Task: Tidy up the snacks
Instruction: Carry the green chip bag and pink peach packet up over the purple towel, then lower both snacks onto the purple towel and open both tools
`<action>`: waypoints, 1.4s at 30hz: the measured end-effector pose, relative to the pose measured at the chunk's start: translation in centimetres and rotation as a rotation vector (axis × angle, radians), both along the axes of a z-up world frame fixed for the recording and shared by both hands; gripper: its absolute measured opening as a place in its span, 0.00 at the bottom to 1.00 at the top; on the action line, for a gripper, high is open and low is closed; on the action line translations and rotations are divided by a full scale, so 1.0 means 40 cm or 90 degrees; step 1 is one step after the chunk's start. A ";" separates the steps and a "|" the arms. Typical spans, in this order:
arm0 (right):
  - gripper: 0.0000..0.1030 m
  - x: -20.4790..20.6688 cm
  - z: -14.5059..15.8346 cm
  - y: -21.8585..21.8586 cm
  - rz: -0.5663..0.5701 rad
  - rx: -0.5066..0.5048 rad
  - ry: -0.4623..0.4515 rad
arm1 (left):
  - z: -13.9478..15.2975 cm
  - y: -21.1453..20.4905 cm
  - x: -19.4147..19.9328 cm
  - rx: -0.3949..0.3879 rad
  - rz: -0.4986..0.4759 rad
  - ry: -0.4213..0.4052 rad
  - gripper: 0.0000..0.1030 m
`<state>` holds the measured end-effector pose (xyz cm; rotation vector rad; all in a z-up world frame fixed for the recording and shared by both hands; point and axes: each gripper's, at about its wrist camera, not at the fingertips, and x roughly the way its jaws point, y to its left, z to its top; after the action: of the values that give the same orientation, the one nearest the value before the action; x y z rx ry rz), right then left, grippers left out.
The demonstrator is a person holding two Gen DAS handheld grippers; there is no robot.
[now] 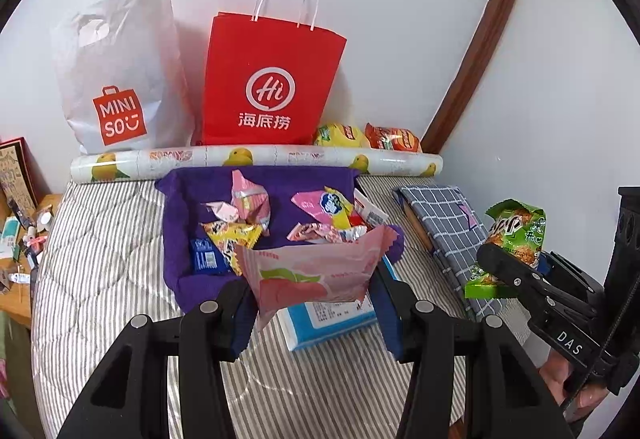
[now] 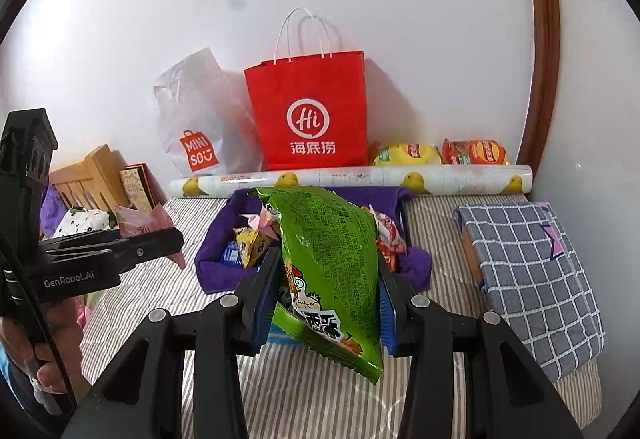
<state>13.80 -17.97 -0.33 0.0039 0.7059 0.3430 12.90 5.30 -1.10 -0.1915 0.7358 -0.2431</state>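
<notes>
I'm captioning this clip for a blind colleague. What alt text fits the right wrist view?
The right gripper clamps a green snack packet above a striped bed cover, in front of a purple tray of wrapped snacks. Behind stand a red paper bag and a white Miniso bag against the wall; the left gripper, at left, holds a pink packet.

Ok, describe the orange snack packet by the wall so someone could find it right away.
Start at the red paper bag standing against the white wall. To its right, behind the duck-print roll, two packets lie side by side. The orange packet is the one farther right, nearest the brown wooden trim; its neighbour, the yellow packet, sits beside the bag.
</notes>
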 end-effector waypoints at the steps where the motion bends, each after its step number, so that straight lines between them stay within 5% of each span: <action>1: 0.41 0.009 0.001 0.001 -0.002 0.000 0.000 | 0.002 0.001 0.005 0.000 0.001 -0.001 0.48; 42: 0.41 0.356 -0.014 0.081 0.005 -0.020 -0.030 | 0.013 0.076 0.332 0.005 0.050 -0.002 0.48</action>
<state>28.05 -14.75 -0.87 -0.0374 0.6651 0.3385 26.19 8.34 -0.59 -0.2116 0.7238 -0.1651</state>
